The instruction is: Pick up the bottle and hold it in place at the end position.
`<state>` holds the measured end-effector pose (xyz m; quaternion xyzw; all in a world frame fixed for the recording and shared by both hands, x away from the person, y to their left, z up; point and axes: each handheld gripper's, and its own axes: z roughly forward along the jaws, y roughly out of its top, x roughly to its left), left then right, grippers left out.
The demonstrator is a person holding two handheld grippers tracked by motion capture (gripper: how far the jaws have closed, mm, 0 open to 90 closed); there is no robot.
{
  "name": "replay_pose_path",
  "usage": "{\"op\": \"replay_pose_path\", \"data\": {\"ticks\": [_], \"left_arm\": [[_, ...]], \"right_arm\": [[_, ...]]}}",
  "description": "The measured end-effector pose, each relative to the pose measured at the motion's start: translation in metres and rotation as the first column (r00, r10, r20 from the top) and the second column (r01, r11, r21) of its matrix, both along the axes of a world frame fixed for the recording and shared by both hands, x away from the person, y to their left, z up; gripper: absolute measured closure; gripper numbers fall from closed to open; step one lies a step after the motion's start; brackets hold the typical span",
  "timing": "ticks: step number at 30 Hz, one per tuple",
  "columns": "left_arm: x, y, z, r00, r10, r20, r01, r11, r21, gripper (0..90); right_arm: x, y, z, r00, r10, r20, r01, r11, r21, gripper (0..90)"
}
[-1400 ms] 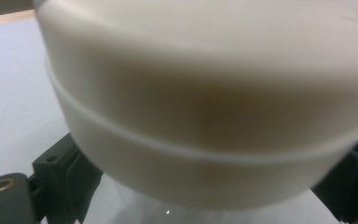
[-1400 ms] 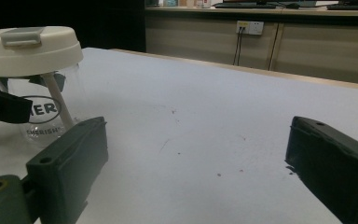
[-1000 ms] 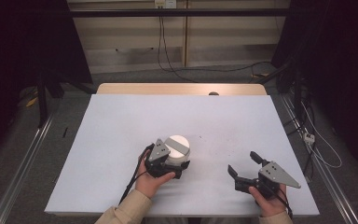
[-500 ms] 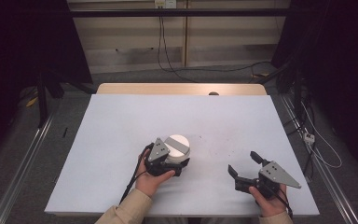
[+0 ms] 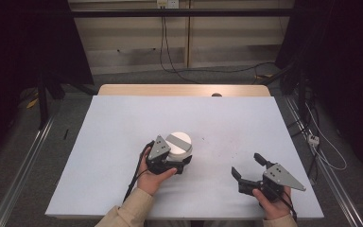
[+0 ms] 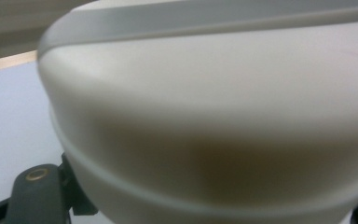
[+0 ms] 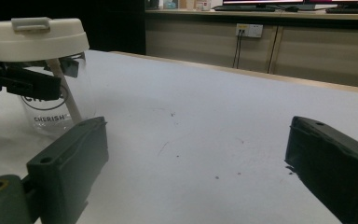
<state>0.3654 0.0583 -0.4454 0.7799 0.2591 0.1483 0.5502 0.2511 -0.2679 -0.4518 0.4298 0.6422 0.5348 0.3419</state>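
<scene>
The cup [image 5: 178,146] stands upright on the white tabletop [image 5: 123,127], a little left of the middle and toward the near side. It is a clear cup with a white lid [image 7: 36,39], a white straw inside and dark print on its wall. The left claw [image 5: 172,163] is on the near side of the cup; its jaws have just been closing and are now clamped on the cup, on the clear wall just under the lid, as the right gripper view shows. In the left gripper view the lid [image 6: 205,107] is very close to the camera and blurred. The left hand [image 5: 152,177] holds this gripper from the near side, with a beige sleeve [image 5: 125,213] at the near edge. The right claw [image 5: 248,166] is well apart from the cup, near the right near corner of the tabletop, and it points to the far left. Its jaws are wide apart and nothing is between them; in the right gripper view small dark specks lie on the tabletop between the jaws. The right hand [image 5: 272,205] holds this gripper low over the tabletop.
</scene>
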Motion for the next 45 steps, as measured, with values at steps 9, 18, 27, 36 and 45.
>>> {"op": "replay_pose_path", "data": {"ticks": [9, 18, 27, 36, 45], "left_arm": [[0.009, -0.003, 0.004, 1.0000, 0.005, -0.007, -0.005, 1.0000, 0.001, 18.4], [0.018, -0.005, 0.006, 0.9998, 0.009, -0.018, -0.009, 0.9998, 0.018, 18.4], [0.027, -0.010, 0.008, 0.9999, 0.006, -0.009, -0.006, 0.9998, 0.018, 18.4], [0.037, -0.015, 0.009, 1.0000, -0.002, -0.002, 0.002, 0.9996, 0.028, 18.4], [0.047, -0.019, 0.004, 1.0000, -0.002, -0.003, 0.003, 0.9994, 0.035, 18.4]], "right_arm": [[0.000, -0.001, 0.001, 1.0000, -0.001, 0.006, 0.001, 1.000, -0.004, 5.5], [0.000, -0.001, 0.001, 1.0000, 0.000, 0.006, 0.000, 1.000, -0.002, 5.5], [0.001, -0.002, 0.001, 1.0000, -0.003, 0.006, 0.003, 1.000, 0.000, 5.4], [0.001, -0.003, 0.001, 1.0000, -0.003, 0.006, 0.003, 1.000, 0.003, 5.3], [0.001, -0.004, 0.002, 0.9999, -0.008, 0.007, 0.008, 1.000, 0.007, 5.3]]}}
